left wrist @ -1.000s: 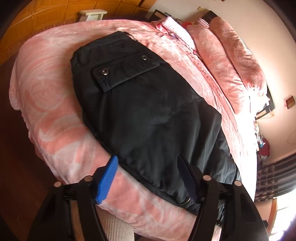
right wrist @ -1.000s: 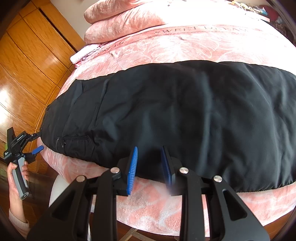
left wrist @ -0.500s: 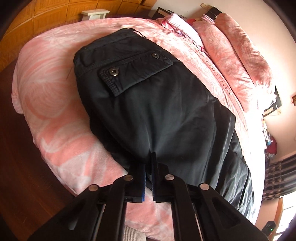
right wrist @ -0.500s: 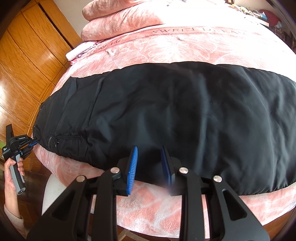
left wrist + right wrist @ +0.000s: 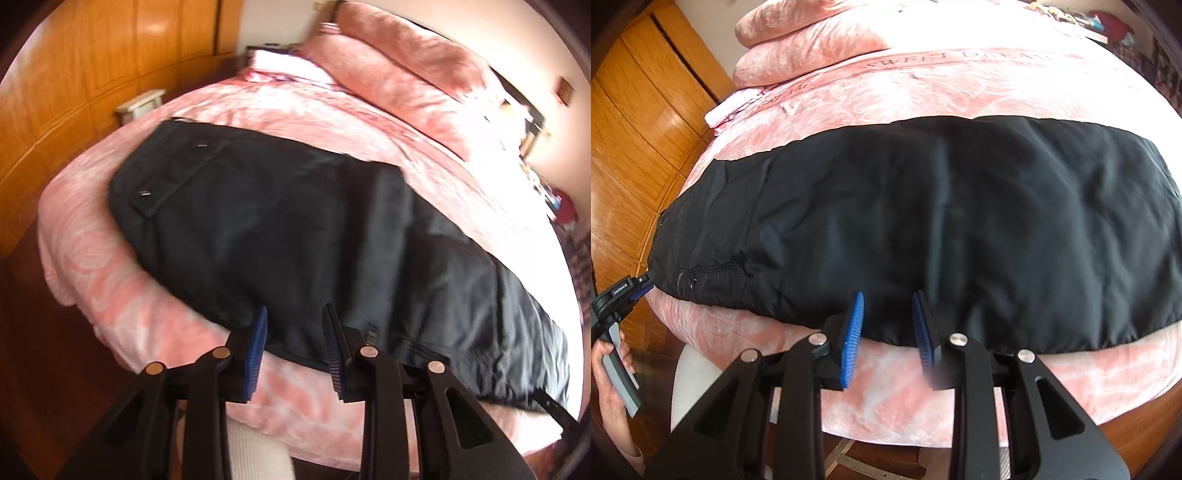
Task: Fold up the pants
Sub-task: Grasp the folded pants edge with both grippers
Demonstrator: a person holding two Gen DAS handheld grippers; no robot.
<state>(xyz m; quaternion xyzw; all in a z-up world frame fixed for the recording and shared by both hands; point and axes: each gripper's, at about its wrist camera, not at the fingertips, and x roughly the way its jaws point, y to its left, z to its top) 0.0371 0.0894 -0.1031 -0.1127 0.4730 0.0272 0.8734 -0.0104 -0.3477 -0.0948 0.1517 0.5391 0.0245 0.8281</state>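
Black pants (image 5: 295, 236) lie flat across a pink bed, waist and flap pocket at the left end, legs running right. In the right wrist view the pants (image 5: 942, 221) span the bed's width. My left gripper (image 5: 295, 343) is open, its blue pads either side of the pants' near edge by the waist end, holding nothing. My right gripper (image 5: 888, 328) is open at the near edge of the pants, around the middle of the leg, with cloth between the pads but not clamped. The left gripper also shows at the far left of the right wrist view (image 5: 639, 286).
The bed has a pink patterned cover (image 5: 147, 325) and pink pillows (image 5: 399, 70) at the head. Wooden wardrobe doors (image 5: 74, 74) stand left of the bed. A small white stool (image 5: 142, 105) sits beside it. Dark wooden floor lies below the bed's edge.
My left gripper was shut half a second ago and is now open, and its view has swung right along the pants' edge. The right gripper has barely moved.
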